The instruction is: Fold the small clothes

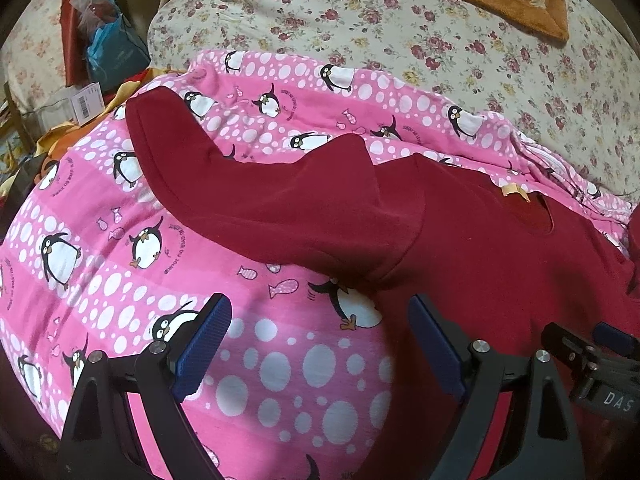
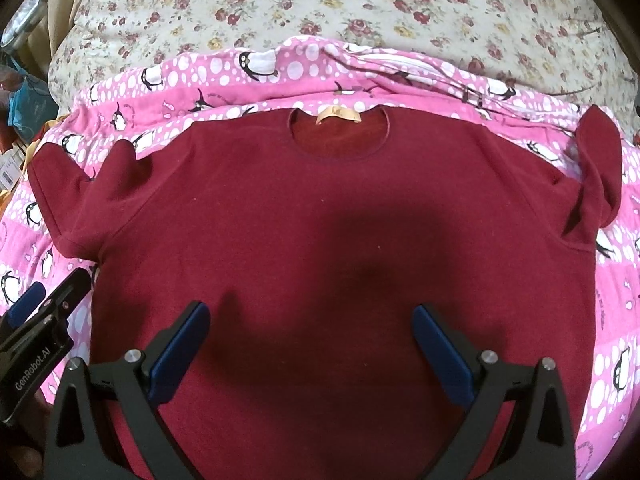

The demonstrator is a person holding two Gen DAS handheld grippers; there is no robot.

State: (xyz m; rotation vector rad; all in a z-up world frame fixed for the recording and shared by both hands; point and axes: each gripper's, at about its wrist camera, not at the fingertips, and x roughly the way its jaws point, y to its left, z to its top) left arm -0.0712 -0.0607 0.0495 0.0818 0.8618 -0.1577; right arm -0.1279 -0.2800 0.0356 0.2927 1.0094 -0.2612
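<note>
Red shirt (image 2: 320,240) lay flat on pink penguin blanket (image 1: 120,240), ready for folding. Left gripper (image 1: 320,344) wide, empty, near sleeve. Right gripper (image 2: 312,344) wide, empty, over shirt middle.

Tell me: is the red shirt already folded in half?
No, the red shirt lies spread flat on the pink blanket, both sleeves out.

Shirt (image 2: 320,220) hem hidden below frame edge
</note>
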